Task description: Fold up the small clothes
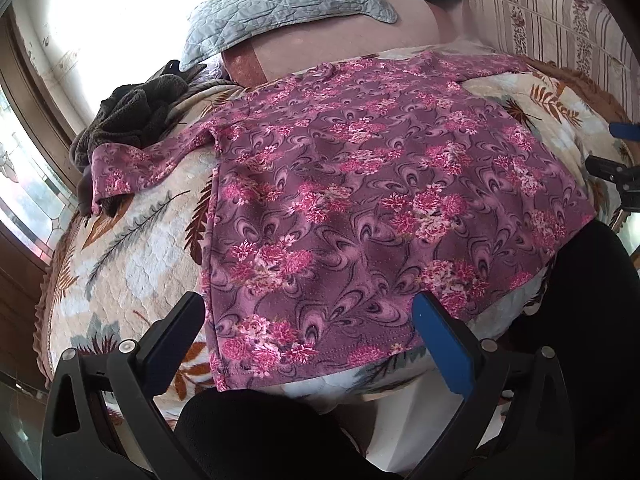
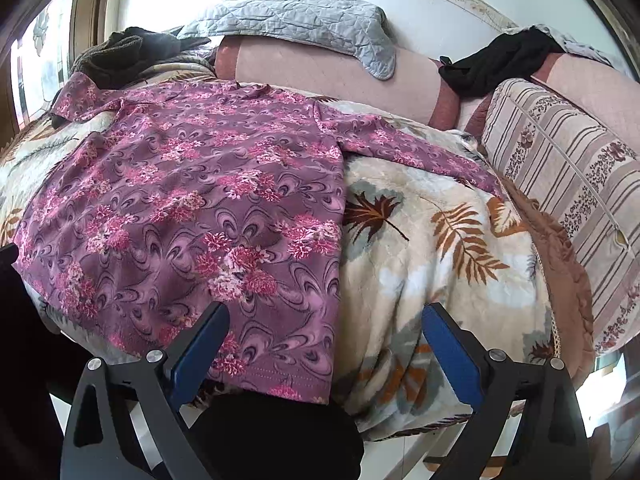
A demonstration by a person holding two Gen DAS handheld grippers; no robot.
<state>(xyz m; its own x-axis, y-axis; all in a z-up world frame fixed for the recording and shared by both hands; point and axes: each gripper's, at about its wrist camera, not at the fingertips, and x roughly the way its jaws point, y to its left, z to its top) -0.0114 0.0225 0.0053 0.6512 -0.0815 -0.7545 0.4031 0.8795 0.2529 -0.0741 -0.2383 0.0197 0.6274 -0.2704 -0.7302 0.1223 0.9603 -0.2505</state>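
A purple shirt with pink flowers (image 1: 360, 200) lies spread flat on a leaf-patterned blanket (image 1: 132, 248), hem toward me, both sleeves stretched outward. It also shows in the right wrist view (image 2: 192, 208). My left gripper (image 1: 308, 316) is open and empty, hovering just above the shirt's lower left hem corner. My right gripper (image 2: 326, 328) is open and empty, hovering above the lower right hem corner and side seam. The right gripper also shows at the right edge of the left wrist view (image 1: 616, 168).
A dark crumpled garment (image 1: 132, 116) lies under the left sleeve end. A grey quilted pillow (image 2: 296, 20) rests on a pink bolster (image 2: 320, 76) at the back. A black garment (image 2: 500, 60) and a striped cushion (image 2: 560, 168) sit at the right. My dark-clothed knees (image 1: 260, 432) are below.
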